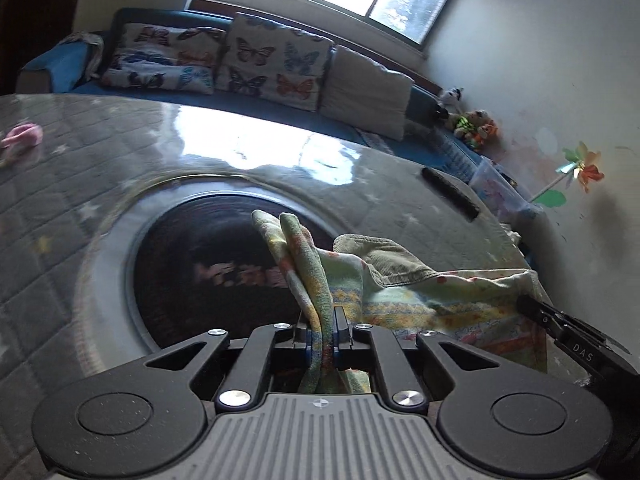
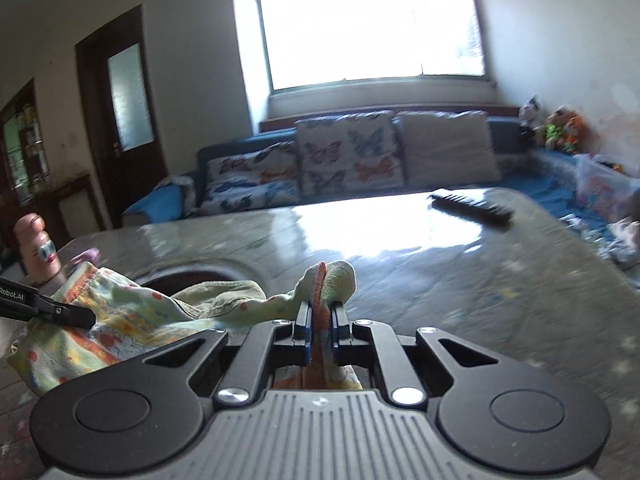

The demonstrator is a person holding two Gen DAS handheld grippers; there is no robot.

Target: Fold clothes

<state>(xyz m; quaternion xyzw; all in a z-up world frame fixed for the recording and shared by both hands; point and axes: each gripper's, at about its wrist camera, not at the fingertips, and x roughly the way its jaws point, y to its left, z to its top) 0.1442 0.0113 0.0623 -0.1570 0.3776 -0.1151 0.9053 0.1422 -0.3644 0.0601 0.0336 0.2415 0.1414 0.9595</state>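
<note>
A small pale green garment (image 1: 404, 292) with yellow, orange and red print hangs stretched between both grippers above the glossy grey table (image 1: 100, 168). My left gripper (image 1: 321, 322) is shut on one bunched edge of it, and the cloth pokes up past the pads. My right gripper (image 2: 320, 316) is shut on the other bunched edge (image 2: 330, 276). In the left wrist view the right gripper's finger (image 1: 536, 306) shows at the far right against the garment. In the right wrist view the left gripper's finger (image 2: 60, 312) lies at the far left over the garment (image 2: 132, 316), with a person's hand (image 2: 36, 244) behind it.
A dark round inset (image 1: 208, 272) sits in the tabletop under the garment. A black comb-like object (image 2: 472, 204) lies far right on the table, a pink item (image 1: 22, 138) far left. A blue sofa with butterfly cushions (image 2: 344, 156) and toys (image 2: 560, 128) stands beyond.
</note>
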